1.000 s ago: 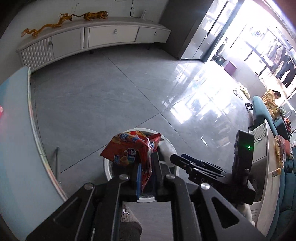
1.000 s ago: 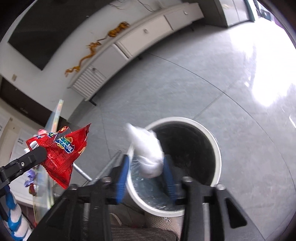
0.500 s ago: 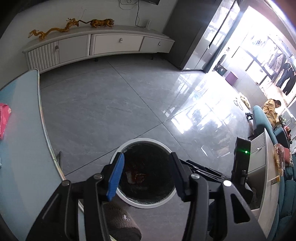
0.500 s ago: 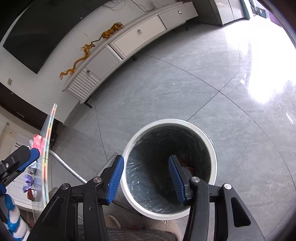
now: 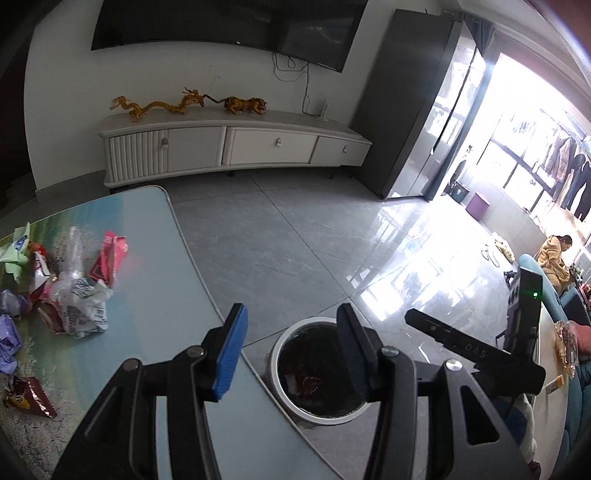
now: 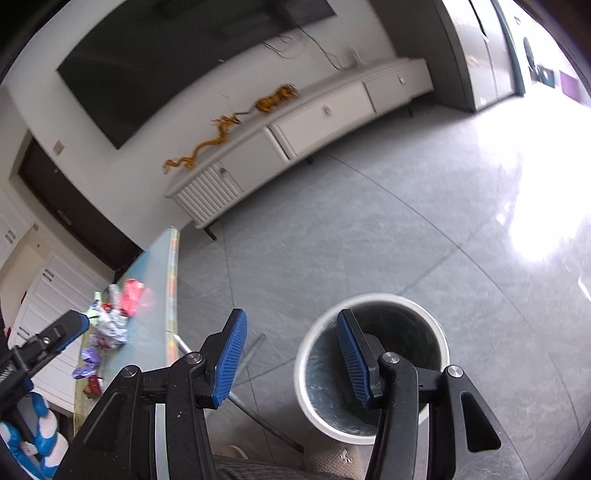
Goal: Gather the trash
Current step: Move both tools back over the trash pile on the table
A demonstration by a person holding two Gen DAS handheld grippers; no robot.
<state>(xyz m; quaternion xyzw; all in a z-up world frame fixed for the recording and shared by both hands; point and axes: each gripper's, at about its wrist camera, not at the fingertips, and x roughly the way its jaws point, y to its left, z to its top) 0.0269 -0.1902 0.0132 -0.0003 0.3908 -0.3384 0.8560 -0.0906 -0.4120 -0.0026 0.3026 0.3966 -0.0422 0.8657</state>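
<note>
My jaws stand released on both sides, with nothing between the blue pads: my left gripper (image 5: pixel 291 350) fills the lower centre of its frame, one finger over the table edge and the other over the bin, and my right gripper (image 6: pixel 291 354) sits likewise in the lower centre of its own frame. The trash bin (image 5: pixel 277 345), white-rimmed and lined in black, stands on the grey floor at the lower centre of the left view, just beside the table; a red wrapper (image 5: pixel 308 380) lies at its bottom. In the right view the same bin (image 6: pixel 369 298) appears at lower right, my right-hand pad overlapping its rim in the picture. The table (image 5: pixel 147 266), pale blue and glossy, occupies the left and lower left of the left view. On it, at the far left of the frame, lies a loose heap of trash: a crumpled white printed bag (image 5: pixel 83 308), a pink-red packet (image 5: pixel 109 256) tilted against it, a green wrapper (image 5: pixel 16 251) at the frame's edge, purple wrappers (image 5: pixel 9 338) below, and a dark red snack bag (image 5: pixel 27 400) apart at the lower left. In the right view this heap (image 6: pixel 114 317) shows at the left, blurred. A white low cabinet (image 5: pixel 236 146) bearing golden figurines (image 5: pixel 159 106) runs along the wall at upper centre, beneath a dark screen (image 5: pixel 221 22).
</note>
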